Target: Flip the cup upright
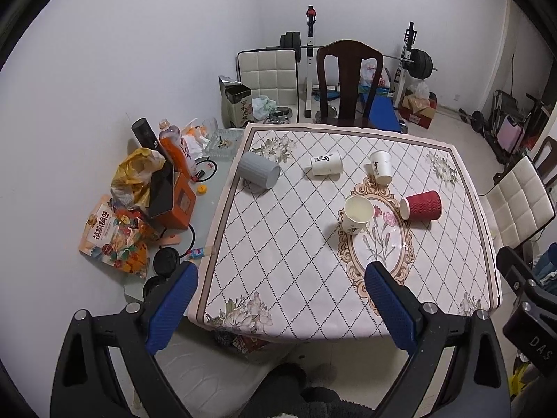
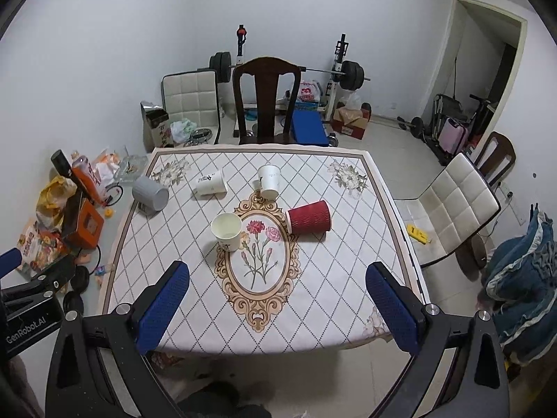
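Note:
Several cups are on the patterned tablecloth [image 1: 285, 278] [image 2: 330, 296]. A red ribbed cup [image 1: 421, 206] [image 2: 309, 217] lies on its side. A grey cup [image 1: 259, 171] [image 2: 150, 192] lies on its side at the far left. A white paper cup [image 1: 326, 163] [image 2: 210, 182] lies on its side. Another white cup [image 1: 381, 167] [image 2: 269, 181] stands mouth down. A cream cup [image 1: 358, 214] [image 2: 228, 231] stands upright. My left gripper [image 1: 282, 308] and right gripper [image 2: 278, 308] are open and empty, above the table's near edge.
Snack bags, an orange box [image 1: 181, 205] and bottles crowd the glass strip left of the cloth. A dark wooden chair [image 1: 348, 83] [image 2: 266, 101] stands at the far side, a white padded chair [image 2: 452, 209] at the right. Gym gear lines the back wall.

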`<control>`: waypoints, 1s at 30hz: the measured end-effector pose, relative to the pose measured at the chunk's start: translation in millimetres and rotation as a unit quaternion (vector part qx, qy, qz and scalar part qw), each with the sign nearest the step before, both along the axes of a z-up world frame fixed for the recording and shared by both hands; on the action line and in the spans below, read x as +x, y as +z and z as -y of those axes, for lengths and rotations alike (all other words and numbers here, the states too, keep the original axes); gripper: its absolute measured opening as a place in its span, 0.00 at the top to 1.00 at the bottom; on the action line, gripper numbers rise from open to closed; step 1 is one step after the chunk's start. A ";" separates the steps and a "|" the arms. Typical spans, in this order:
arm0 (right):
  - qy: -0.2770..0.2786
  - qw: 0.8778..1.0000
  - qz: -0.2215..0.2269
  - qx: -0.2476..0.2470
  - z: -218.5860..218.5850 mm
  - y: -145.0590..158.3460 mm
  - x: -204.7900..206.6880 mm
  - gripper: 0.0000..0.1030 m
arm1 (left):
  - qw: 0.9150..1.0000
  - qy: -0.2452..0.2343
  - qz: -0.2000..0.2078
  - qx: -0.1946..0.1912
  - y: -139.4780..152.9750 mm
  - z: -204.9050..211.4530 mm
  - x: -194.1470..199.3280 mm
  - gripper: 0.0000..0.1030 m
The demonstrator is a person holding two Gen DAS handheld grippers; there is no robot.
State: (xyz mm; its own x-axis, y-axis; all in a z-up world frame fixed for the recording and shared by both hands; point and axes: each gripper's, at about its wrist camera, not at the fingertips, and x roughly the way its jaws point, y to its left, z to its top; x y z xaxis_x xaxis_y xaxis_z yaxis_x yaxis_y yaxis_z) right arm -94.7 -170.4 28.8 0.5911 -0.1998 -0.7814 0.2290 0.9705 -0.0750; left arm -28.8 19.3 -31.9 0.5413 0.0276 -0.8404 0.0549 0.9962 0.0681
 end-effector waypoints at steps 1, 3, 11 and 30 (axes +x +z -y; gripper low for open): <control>0.000 1.000 -0.002 -0.002 -0.8 -1.1 1.2 0.01 | 1.000 0.000 -0.001 0.000 -0.4 0.4 0.1 0.05; 0.003 1.000 -0.006 -0.001 -0.7 -2.0 2.7 0.01 | 1.000 0.000 -0.001 0.000 -0.1 0.4 -0.3 0.05; 0.006 1.000 -0.010 0.008 -0.5 -5.4 5.1 0.01 | 1.000 0.001 -0.001 -0.002 -1.1 1.6 -0.3 0.05; 0.015 0.999 -0.022 0.023 -8.7 -12.3 4.3 0.01 | 1.000 0.000 -0.002 0.000 -0.4 1.3 -0.4 0.05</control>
